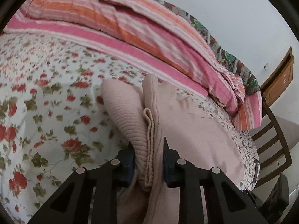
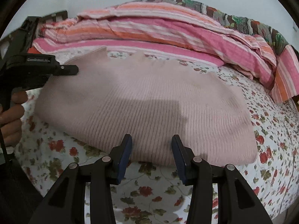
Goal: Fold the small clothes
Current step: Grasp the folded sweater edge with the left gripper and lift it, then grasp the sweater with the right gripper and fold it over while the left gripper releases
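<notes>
L gripper (image 1: 148,156) pinching pink sweater (image 2: 145,102) edge; R gripper (image 2: 152,156) apart, empty, over sweater hem

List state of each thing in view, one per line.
pink knit garment: partly folded on the bed, one edge bunched up in a grip
left gripper: shut on the garment's bunched edge
right gripper: open, empty, over the garment's near edge
striped quilt: rumpled, heaped behind the garment
floral sheet: spread flat

a home bedroom. a bed (image 2: 271,149) in a rose-print sheet carries a rumpled pink-and-orange striped quilt (image 2: 149,31) along its far edge. a wooden chair (image 1: 274,130) stands beside it.
</notes>
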### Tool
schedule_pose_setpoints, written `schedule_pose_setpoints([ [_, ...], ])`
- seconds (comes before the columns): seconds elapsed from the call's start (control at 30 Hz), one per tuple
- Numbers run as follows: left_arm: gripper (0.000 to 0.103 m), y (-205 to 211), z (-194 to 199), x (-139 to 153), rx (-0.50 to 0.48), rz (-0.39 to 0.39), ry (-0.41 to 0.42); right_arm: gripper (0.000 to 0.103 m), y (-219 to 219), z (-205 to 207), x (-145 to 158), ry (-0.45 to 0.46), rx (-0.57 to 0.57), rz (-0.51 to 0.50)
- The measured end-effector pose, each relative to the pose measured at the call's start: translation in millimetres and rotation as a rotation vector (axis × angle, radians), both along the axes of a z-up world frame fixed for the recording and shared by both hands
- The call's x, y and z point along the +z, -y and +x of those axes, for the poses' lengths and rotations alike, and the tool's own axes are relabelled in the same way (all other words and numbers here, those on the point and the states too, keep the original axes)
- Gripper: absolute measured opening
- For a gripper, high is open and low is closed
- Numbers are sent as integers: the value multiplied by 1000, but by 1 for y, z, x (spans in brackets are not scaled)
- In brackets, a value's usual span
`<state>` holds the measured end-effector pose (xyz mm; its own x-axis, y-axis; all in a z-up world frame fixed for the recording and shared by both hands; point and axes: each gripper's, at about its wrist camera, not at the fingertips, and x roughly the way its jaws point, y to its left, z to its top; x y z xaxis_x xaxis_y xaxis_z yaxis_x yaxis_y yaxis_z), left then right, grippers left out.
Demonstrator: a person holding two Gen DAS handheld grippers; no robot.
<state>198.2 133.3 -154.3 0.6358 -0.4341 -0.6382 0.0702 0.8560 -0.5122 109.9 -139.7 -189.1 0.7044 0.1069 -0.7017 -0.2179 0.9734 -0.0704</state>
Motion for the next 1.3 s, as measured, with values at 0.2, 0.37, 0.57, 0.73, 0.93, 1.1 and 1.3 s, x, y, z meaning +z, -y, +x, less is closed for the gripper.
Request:
schedule_pose_setpoints([
  [0.2, 22, 25, -6, 46, -25, -6, 57, 48, 50, -7, 25, 61, -45, 79],
  [0.37, 22, 71, -7, 85, -70, 25, 93, 52, 116, -1, 39, 108, -156, 119],
  [0.57, 22, 150, -1, 110, -89, 96, 88, 53, 213, 1, 45, 133, -332, 336],
  [0.73, 22, 234, 4, 92, -114, 151, 30, 53, 255, -11, 40, 191, -409, 368],
  [0.93, 25, 305, 11, 33, -217, 207, -111, 53, 276, -12, 25, 171, -428, 395],
  [1.1, 53, 287, 1, 45, -330, 51, -48, 53, 273, -23, 24, 165, -381, 419],
  [1.3, 58, 224, -5, 59, -238, 73, 51, 53, 240, -24, 37, 160, -228, 479],
])
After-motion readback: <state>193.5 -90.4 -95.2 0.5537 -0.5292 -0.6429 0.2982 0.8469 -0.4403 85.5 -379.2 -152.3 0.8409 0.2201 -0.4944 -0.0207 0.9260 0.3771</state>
